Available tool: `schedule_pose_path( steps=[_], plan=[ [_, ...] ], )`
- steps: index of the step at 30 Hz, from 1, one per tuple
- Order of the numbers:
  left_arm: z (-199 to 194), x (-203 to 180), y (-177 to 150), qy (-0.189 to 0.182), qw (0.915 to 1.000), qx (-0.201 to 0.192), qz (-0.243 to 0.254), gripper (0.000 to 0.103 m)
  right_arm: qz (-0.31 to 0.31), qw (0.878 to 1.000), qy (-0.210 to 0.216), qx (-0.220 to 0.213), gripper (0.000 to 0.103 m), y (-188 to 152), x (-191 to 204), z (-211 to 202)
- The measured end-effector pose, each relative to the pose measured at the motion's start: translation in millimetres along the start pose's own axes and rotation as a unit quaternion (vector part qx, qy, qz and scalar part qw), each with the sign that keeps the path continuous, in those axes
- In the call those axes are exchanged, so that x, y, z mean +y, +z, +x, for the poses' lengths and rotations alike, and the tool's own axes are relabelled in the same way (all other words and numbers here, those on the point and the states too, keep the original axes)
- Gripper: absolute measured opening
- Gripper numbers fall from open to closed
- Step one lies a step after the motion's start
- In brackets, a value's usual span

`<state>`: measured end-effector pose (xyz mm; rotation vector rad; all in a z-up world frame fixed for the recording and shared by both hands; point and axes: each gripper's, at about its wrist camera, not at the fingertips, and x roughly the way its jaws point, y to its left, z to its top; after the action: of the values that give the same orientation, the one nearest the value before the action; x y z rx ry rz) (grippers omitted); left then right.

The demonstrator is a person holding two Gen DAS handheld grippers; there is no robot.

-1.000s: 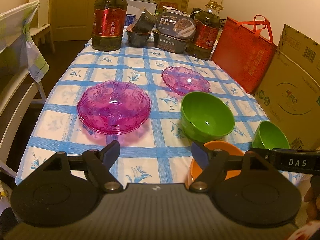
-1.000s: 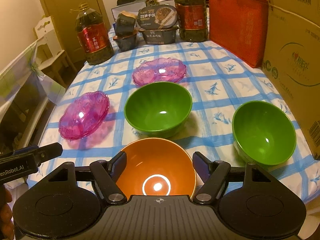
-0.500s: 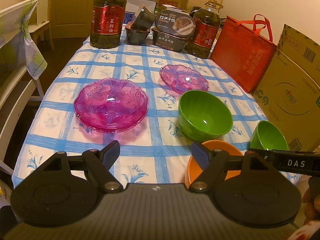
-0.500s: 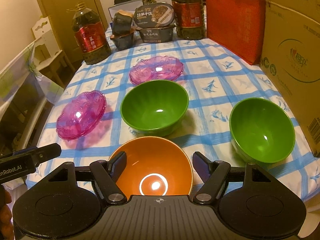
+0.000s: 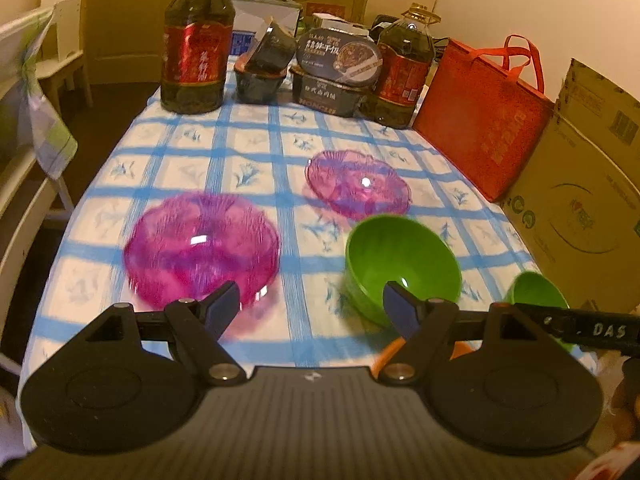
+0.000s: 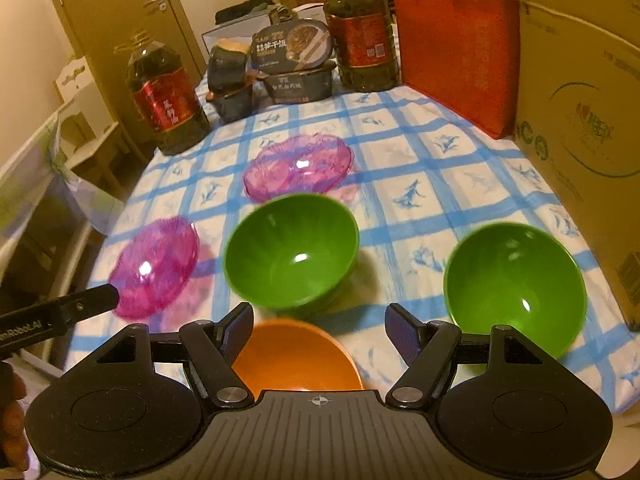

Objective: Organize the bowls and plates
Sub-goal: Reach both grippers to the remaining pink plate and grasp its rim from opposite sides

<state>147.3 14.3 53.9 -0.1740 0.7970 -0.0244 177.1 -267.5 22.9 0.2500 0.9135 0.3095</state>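
Observation:
Two pink glass plates lie on the blue-checked table: a near one [image 5: 200, 248] [image 6: 156, 268] at the left and a far one [image 5: 358, 184] [image 6: 299, 168] in the middle. A green bowl [image 5: 402, 260] [image 6: 292, 248] stands mid-table, a second green bowl [image 6: 514, 286] [image 5: 534, 292] at the right, and an orange bowl [image 6: 298, 360] [image 5: 390, 354] by the front edge. My left gripper [image 5: 311, 300] is open and empty, just before the near pink plate. My right gripper [image 6: 319, 326] is open and empty above the orange bowl.
Two big oil bottles [image 5: 196, 44] [image 5: 404, 72] and stacked dark food trays [image 5: 332, 76] stand at the table's far end. A red bag [image 5: 484, 120] and a cardboard box [image 5: 580, 200] line the right side. A chair [image 5: 28, 168] stands at the left.
Both grippers have moved forward over the table, so the plates and bowls sit lower and nearer in view. Both stay open. The dishes have not moved.

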Motion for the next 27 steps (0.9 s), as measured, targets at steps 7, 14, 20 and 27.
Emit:
schedule_pose_path(
  steps=[7,14,20,27],
  plan=[
    [46.8,-0.2,42.2,0.0,1.0,0.008,0.004,0.08,0.0,1.0,-0.014,-0.003,0.072,45.1,-21.3,35.6],
    [121.2,-3.4,77.6,0.016,0.9991,0.029,0.025,0.08,0.007,1.0,-0.012,0.015,0.072,91.0,-46.5,90.5],
    [185.4,-1.5,100.4,0.014,0.9984,0.054,0.013,0.079,0.025,0.999,-0.004,0.029,0.072,125.2,-68.2,143.9],
    [242.1,-4.4,119.3,0.034,0.9974,0.056,0.032,0.069,0.037,0.997,0.016,0.06,0.072,150.0,-76.9,203.8]
  ],
)
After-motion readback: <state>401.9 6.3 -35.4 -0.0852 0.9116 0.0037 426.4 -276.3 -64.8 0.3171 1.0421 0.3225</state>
